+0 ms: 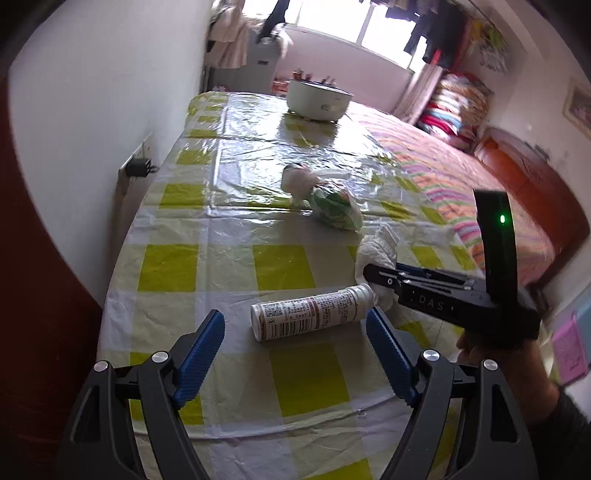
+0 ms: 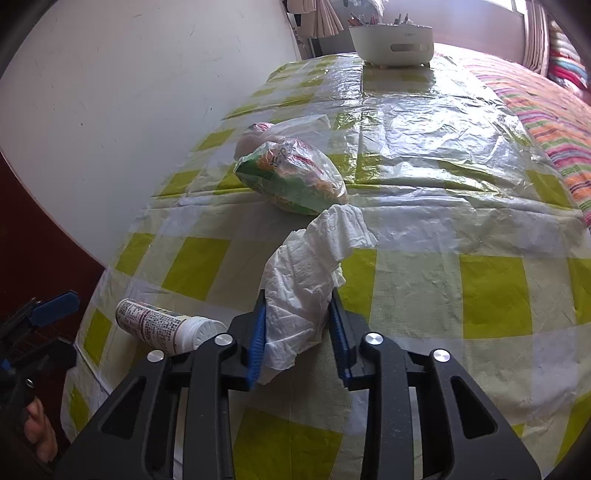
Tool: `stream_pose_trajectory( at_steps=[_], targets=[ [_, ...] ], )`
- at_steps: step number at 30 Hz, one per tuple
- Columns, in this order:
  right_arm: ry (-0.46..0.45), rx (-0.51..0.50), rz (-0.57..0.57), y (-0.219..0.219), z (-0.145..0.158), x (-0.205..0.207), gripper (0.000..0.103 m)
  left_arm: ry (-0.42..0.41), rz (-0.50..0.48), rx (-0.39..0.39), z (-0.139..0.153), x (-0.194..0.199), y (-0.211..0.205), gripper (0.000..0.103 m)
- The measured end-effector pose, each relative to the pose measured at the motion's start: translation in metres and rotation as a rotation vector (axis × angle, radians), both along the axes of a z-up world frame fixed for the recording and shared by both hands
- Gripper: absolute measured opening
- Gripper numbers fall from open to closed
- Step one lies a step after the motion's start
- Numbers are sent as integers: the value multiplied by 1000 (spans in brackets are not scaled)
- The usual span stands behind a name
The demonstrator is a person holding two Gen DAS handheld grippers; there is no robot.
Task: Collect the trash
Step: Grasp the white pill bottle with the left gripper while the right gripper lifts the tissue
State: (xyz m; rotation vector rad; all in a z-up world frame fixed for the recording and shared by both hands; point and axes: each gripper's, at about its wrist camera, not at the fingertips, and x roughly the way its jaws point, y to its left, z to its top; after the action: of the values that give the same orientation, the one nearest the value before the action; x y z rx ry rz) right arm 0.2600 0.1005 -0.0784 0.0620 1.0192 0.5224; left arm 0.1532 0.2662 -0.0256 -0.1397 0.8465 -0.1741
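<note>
A crumpled white tissue (image 2: 310,280) stands bunched upright on the checked bench (image 2: 480,221). Beside it a white pill bottle (image 1: 314,310) with a printed label lies on its side. Farther back rests a tied plastic bag (image 2: 291,177) of green wrappers.

A table (image 1: 173,266) covered by a yellow-checked plastic cloth is set against a white wall (image 1: 110,92), with a striped bed (image 1: 461,173) beside it and a bright window (image 1: 351,26) seen beyond.
</note>
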Motion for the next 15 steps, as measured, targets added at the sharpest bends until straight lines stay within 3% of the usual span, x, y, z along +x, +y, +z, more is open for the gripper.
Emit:
stream_pose_trajectory(
  at_steps=[2,6,12,15],
  targets=[
    [5,18,-7,-6,2,-1,28,-13,-66,57,0,2,-9,77],
    [35,81,-26,-29,5,-5,28,-127,-237,257,7,-2,-35,77],
    [46,129,-42,-63,10,-15,28,-28,-438,229,13,26,-40,77],
    [38,158,-52,-76,17,-18,28,54,-536,282,7,38,-49,77]
  ],
)
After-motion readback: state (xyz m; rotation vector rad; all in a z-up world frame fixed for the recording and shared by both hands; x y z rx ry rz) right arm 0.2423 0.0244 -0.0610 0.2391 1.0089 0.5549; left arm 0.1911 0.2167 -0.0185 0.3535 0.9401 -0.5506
